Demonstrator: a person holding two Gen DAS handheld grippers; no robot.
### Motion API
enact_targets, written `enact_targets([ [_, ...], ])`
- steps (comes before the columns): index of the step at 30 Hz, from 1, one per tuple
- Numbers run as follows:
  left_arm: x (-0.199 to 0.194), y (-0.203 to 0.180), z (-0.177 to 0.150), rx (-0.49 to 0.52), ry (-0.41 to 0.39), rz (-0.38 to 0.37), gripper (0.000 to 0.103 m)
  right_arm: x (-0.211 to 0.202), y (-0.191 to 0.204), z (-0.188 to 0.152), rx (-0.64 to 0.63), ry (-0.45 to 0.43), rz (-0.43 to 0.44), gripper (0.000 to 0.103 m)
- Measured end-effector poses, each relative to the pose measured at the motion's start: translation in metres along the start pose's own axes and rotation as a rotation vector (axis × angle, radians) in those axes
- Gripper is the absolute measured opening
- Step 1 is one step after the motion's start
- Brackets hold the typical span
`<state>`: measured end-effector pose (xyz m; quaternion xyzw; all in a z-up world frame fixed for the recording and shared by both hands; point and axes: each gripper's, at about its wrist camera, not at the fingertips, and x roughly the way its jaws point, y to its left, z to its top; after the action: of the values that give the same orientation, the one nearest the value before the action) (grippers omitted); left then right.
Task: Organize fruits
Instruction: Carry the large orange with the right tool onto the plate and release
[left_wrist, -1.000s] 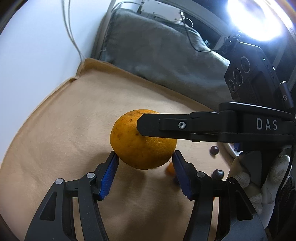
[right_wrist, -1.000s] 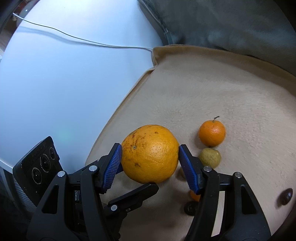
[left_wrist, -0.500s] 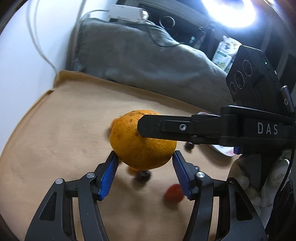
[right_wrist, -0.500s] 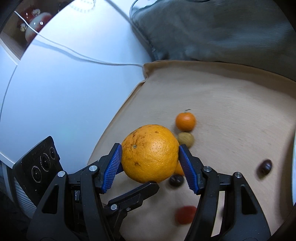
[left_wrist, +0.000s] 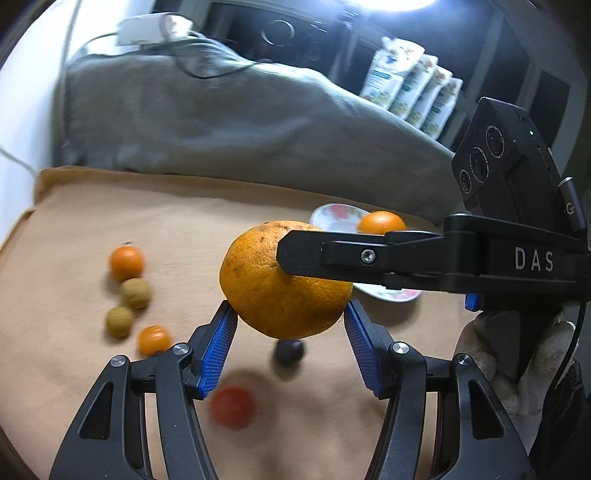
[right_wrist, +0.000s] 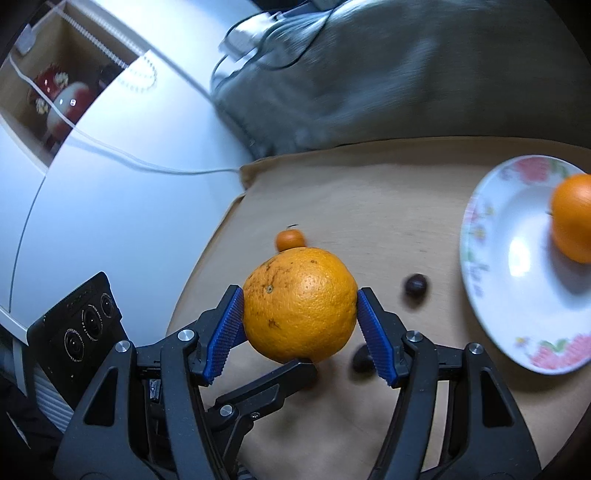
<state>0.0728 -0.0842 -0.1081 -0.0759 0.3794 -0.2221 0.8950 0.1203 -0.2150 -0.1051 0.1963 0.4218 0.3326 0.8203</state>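
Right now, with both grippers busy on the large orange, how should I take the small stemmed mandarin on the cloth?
Grip the small mandarin across its widest middle, coming from above. It sits stem-up on the beige cloth with a longan crowding its near side, so place pads on its left and right flanks, as the left wrist view shows.

Beyond the far edge of my tan cloth (left_wrist: 207, 206) a grey cushion (left_wrist: 229, 122) lies slumped, with a white cable (right_wrist: 147, 166) trailing across the white tabletop (right_wrist: 122, 229). Printed pouches (left_wrist: 410, 88) stand on a dark shelf behind.
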Motion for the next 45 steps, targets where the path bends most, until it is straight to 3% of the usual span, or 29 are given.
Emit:
enact_targets([
  [17, 0.044, -0.06, 0.006, 0.089, 0.071, -0.099, 0.06, -0.057, -0.073, -0.014, 0.128, -0.089, -0.073, 0.066],
  [36, 0.083, -0.087, 0.01, 0.112, 0.14, -0.112, 0.06, -0.065, -0.12, -0.016, 0.228, -0.101, -0.067, 0.066],
  [45, 0.072, -0.088, 0.013, 0.126, 0.106, -0.102, 0.06, -0.1, -0.119, -0.016, 0.195, -0.223, -0.126, 0.066],
])
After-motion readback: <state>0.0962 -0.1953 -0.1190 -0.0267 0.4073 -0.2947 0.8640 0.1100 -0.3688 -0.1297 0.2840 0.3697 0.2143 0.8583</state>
